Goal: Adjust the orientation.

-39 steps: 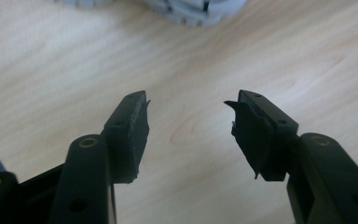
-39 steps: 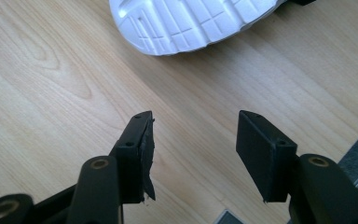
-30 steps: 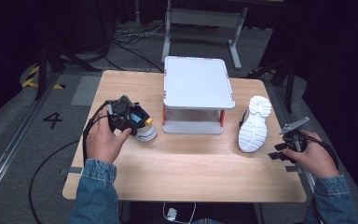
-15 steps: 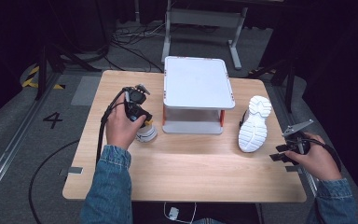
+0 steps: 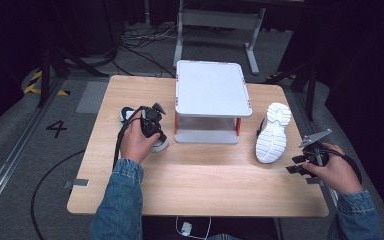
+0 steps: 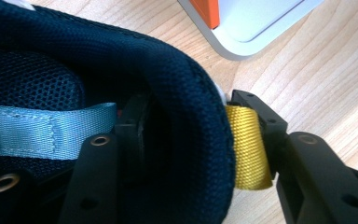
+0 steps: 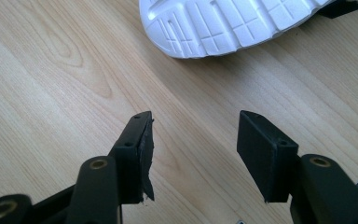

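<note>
Shoe [image 6: 121, 93], dark navy mesh, sits on desk [image 5: 205, 185] left of white stand [image 5: 212, 95]. Left gripper [image 5: 151, 124] clamps shoe's heel collar: one finger inside, other finger [image 6: 270, 135] outside, pressing yellow heel loop [image 6: 247, 144] against collar. Pale blue strap [image 6: 42, 130] lies inside shoe. Second shoe [image 5: 272, 132] lies on its side right of stand, white sole showing. Right gripper [image 5: 307, 157] low over bare desk near right edge, near that sole but apart from it; fingers [image 7: 135, 154] wide, gripping nothing.
</note>
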`<move>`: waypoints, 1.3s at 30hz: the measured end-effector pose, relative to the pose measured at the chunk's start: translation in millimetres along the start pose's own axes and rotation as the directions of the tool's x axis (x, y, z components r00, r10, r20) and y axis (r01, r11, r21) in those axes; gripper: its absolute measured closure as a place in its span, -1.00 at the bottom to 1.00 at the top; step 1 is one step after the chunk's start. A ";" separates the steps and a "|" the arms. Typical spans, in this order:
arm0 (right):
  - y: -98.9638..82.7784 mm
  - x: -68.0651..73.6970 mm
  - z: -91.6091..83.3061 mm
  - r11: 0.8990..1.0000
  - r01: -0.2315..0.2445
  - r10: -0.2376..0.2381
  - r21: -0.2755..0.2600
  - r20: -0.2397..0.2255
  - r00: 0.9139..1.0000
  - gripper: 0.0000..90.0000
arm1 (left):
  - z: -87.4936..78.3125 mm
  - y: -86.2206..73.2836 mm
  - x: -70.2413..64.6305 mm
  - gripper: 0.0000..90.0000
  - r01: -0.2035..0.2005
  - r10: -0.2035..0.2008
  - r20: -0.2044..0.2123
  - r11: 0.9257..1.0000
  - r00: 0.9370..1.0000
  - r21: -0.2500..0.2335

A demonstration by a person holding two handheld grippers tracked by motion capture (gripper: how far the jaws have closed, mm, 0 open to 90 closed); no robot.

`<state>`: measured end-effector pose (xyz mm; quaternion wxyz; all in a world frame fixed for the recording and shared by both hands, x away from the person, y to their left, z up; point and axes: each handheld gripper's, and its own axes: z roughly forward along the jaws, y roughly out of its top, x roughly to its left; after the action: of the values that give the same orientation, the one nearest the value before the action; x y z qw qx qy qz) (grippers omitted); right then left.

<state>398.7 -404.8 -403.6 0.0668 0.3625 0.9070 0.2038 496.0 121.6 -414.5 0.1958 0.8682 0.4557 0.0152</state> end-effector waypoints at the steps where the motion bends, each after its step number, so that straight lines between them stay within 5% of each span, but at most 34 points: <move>1: -0.8 0.0 -0.5 1.000 -0.005 0.005 -0.001 0.003 1.000 0.03 | 0.8 -0.2 -0.6 0.17 0.003 -0.003 0.008 1.000 1.000 -0.011; 3: -2.5 -0.7 -1.7 1.000 -0.006 0.006 0.001 0.009 1.000 0.03 | 2.1 0.2 -2.1 0.39 -0.002 0.002 0.026 1.000 1.000 -0.013; 12: -5.1 -1.6 -1.6 1.000 -0.008 0.008 -0.005 0.008 1.000 0.03 | -16.8 1.5 -18.5 0.42 -0.061 0.061 -0.047 0.998 0.997 -0.003; 17: -5.1 -2.9 -3.0 1.000 -0.013 0.013 -0.010 0.012 1.000 0.02 | -47.3 -3.5 -48.9 0.43 -0.120 0.118 -0.093 0.993 0.989 -0.018; 24: 0.2 0.1 -7.5 1.000 0.002 -0.002 -0.027 0.017 1.000 0.02 | -59.9 -13.6 -110.9 0.38 -0.125 0.126 -0.064 0.992 0.990 0.024; 26: 2.1 1.0 -7.0 1.000 0.009 -0.008 -0.029 0.015 1.000 0.02 | -57.0 -13.9 -133.1 0.38 -0.149 0.150 -0.040 0.989 0.988 0.019; 28: 3.7 1.9 -5.1 1.000 0.007 -0.007 -0.025 0.008 1.000 0.01 | -44.2 -11.2 -165.3 0.38 -0.205 0.205 0.000 0.978 0.979 0.037; 32: 5.5 2.0 -0.7 1.000 0.016 -0.016 -0.017 0.002 1.000 0.01 | -24.1 -4.1 -189.3 0.38 -0.243 0.242 0.040 0.969 0.970 0.049; 37: 6.6 3.2 -0.4 1.000 0.019 -0.019 -0.021 0.000 1.000 0.01 | 19.1 3.5 -203.7 0.42 -0.227 0.222 0.060 0.971 0.973 0.080; 39: 6.6 3.2 0.6 1.000 0.020 -0.021 -0.022 -0.006 1.000 0.01 | 29.7 7.5 -208.2 0.48 -0.241 0.240 0.018 0.969 0.971 0.061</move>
<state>400.7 -398.1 -401.3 0.0702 0.3519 0.9086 0.2139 386.3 -57.9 -407.5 0.1675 0.9229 0.3462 0.0200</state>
